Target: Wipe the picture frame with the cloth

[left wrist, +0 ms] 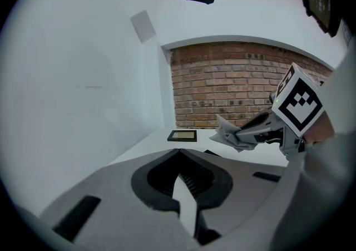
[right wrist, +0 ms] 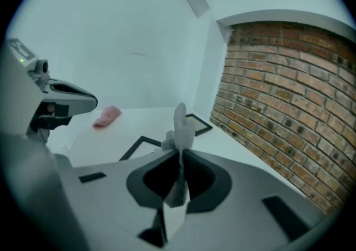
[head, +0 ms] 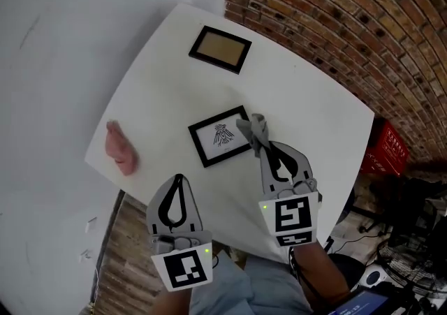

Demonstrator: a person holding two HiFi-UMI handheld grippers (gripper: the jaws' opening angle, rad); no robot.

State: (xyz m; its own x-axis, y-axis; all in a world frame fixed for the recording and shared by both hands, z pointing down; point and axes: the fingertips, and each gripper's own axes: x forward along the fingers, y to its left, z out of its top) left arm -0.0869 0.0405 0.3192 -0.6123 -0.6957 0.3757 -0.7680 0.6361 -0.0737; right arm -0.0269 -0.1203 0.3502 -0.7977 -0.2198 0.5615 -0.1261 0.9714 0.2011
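Two black picture frames lie flat on the white table (head: 314,118). The near frame (head: 222,136) holds an insect drawing; the far frame (head: 220,49) holds a tan sheet. My right gripper (head: 264,149) is shut on a grey cloth (head: 251,127), which hangs over the near frame's right edge. In the right gripper view the cloth (right wrist: 181,127) sticks up from the closed jaws, with the near frame (right wrist: 142,145) just beyond. My left gripper (head: 174,184) is shut and holds nothing; it sits over the table's near edge, apart from the frame.
A rolled pink cloth (head: 120,147) lies at the table's left edge. A brick wall (head: 349,20) runs along the right and a white wall along the left. A red crate (head: 388,149) and cables sit on the floor at the right.
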